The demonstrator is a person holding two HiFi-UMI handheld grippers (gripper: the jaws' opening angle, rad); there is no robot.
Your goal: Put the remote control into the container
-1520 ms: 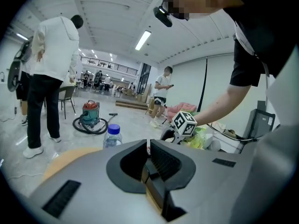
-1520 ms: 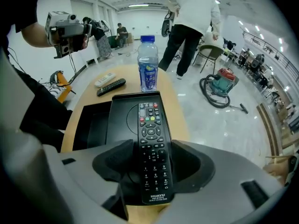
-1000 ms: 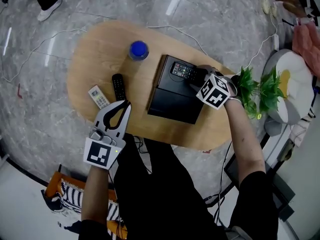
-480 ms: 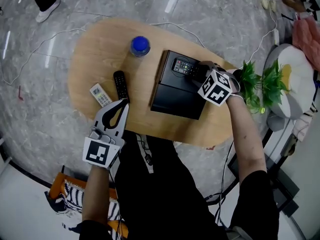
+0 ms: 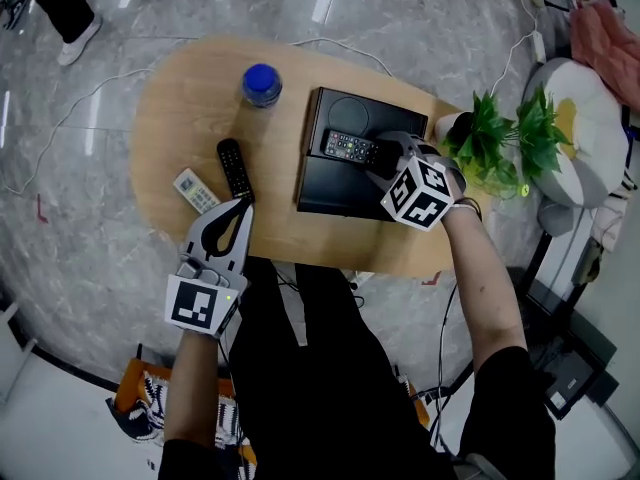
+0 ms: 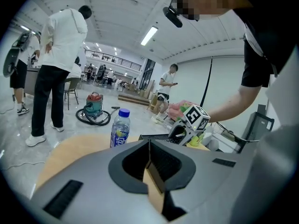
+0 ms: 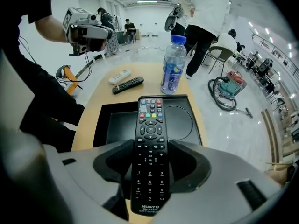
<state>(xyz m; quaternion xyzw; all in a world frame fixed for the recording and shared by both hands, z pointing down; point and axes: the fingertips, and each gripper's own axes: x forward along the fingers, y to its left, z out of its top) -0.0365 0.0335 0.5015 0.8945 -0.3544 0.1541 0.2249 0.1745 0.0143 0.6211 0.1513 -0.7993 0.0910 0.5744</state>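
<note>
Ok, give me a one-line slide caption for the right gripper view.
Right gripper holds the black remote control over the black container on the wooden table.

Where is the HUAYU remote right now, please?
In the head view the remote is right of centre, clamped in the right gripper above the black container, with the blue-capped bottle to its upper left.

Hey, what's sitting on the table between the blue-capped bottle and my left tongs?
In the head view, a black remote lies between the bottle and the left tongs, with a white remote beside it.
</note>
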